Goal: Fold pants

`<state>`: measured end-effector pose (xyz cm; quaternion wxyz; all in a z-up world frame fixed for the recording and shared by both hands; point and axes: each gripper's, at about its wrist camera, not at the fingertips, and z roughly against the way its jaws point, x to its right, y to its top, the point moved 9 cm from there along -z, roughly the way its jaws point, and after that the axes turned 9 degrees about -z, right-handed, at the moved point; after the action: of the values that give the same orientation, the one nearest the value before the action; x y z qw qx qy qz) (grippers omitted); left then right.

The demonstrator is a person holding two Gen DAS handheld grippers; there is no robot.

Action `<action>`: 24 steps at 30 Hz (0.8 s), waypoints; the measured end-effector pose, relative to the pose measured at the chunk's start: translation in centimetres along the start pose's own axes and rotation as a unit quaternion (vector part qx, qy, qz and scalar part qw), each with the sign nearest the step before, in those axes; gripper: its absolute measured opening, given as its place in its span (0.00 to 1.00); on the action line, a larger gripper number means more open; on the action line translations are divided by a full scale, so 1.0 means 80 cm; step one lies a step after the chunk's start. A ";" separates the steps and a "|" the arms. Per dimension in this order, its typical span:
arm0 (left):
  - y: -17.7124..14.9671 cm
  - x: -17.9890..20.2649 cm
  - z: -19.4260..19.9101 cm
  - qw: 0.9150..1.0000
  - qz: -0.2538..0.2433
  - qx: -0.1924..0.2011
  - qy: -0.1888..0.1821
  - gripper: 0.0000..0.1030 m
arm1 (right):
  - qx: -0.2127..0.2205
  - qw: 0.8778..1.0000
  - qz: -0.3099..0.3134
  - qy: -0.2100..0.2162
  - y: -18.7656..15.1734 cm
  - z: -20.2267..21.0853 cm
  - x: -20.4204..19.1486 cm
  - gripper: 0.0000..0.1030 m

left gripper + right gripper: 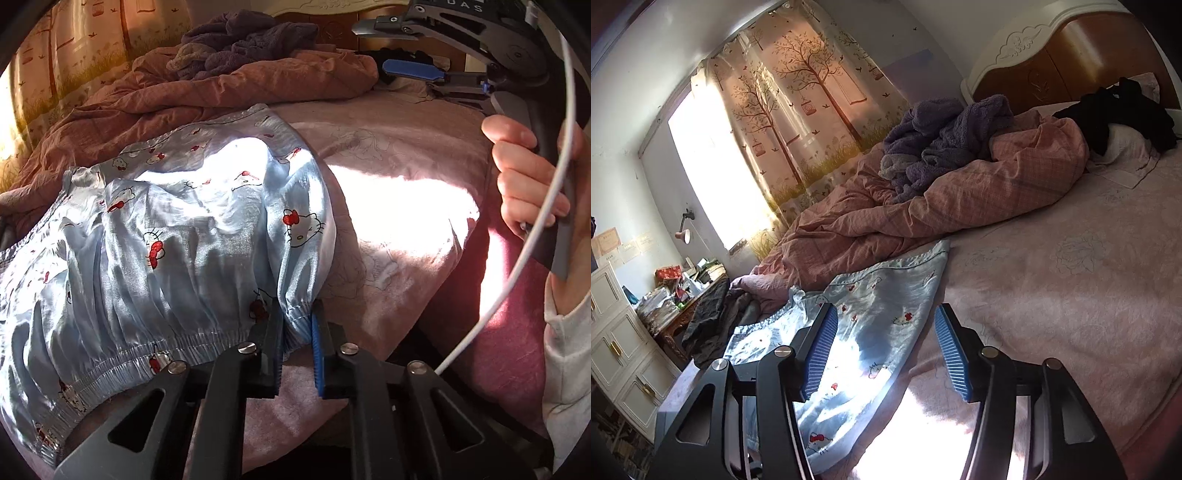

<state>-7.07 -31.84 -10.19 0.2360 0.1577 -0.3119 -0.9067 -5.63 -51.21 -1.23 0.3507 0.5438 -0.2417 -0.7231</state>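
Light blue satin pants point(177, 236) with a cartoon cat print lie folded on the pink bed sheet point(391, 155). My left gripper point(297, 321) is shut on the gathered elastic waistband at the pants' right corner. In the right wrist view the same pants point(871, 317) stretch away to the left below the jaws. My right gripper point(886, 332) hovers open above the pants' edge and the sheet, with nothing between its blue pads point(951, 354). From the left wrist view, the right gripper point(391, 48) shows at the top right, held by a hand point(524, 177).
A rumpled pink quilt point(923, 206) with a purple fleece garment point(942, 136) on it lies along the far side of the bed. Dark clothes point(1126, 110) rest on a pillow by the headboard. A cluttered desk point(679, 295) and white cabinet point(617, 339) stand at left.
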 end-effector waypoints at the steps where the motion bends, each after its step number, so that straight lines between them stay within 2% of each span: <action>1: 0.000 -0.002 0.001 1.000 0.004 0.001 0.000 0.10 | -0.003 1.000 -0.009 0.003 0.010 -0.008 0.003 0.55; 3: 0.001 -0.005 0.004 1.000 0.012 0.006 0.009 0.10 | -0.016 0.999 -0.037 0.008 0.033 -0.035 0.012 0.55; 6: 0.002 -0.014 0.010 0.999 0.034 0.019 0.013 0.10 | -0.062 0.994 -0.090 0.025 0.058 -0.092 0.029 0.55; 8: 0.001 -0.021 0.010 0.998 0.054 0.019 0.002 0.10 | -0.079 0.993 -0.085 -0.011 0.069 -0.134 0.044 0.55; 10: -0.001 -0.025 0.005 0.997 0.070 0.013 -0.011 0.10 | -0.088 0.993 -0.048 -0.056 0.077 -0.179 0.053 0.55; 12: -0.002 -0.023 0.004 0.997 0.069 0.012 -0.014 0.10 | -0.114 0.989 -0.035 -0.085 0.080 -0.225 0.068 0.53; 15: -0.002 -0.020 0.003 0.998 0.063 0.011 -0.015 0.10 | -0.163 0.979 -0.044 -0.117 0.077 -0.294 0.099 0.44; 17: -0.001 -0.019 0.002 0.997 0.066 0.010 -0.025 0.09 | -0.181 0.973 -0.056 -0.132 0.072 -0.328 0.121 0.32; 20: -0.001 -0.018 0.002 0.997 0.069 0.008 -0.028 0.09 | -0.182 0.974 -0.049 -0.123 0.074 -0.353 0.125 0.31; 22: 0.000 -0.018 0.002 0.997 0.070 0.009 -0.030 0.09 | -0.188 0.976 -0.045 -0.098 0.075 -0.360 0.116 0.31; 24: 0.000 -0.017 0.002 0.997 0.072 0.010 -0.033 0.09 | -0.194 0.975 -0.045 -0.103 0.073 -0.369 0.118 0.31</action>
<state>-5.96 -31.05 -9.88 0.2885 0.1070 -0.3390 -0.8891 22.46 -61.25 -11.43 0.3892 0.3983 -0.1072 -0.8237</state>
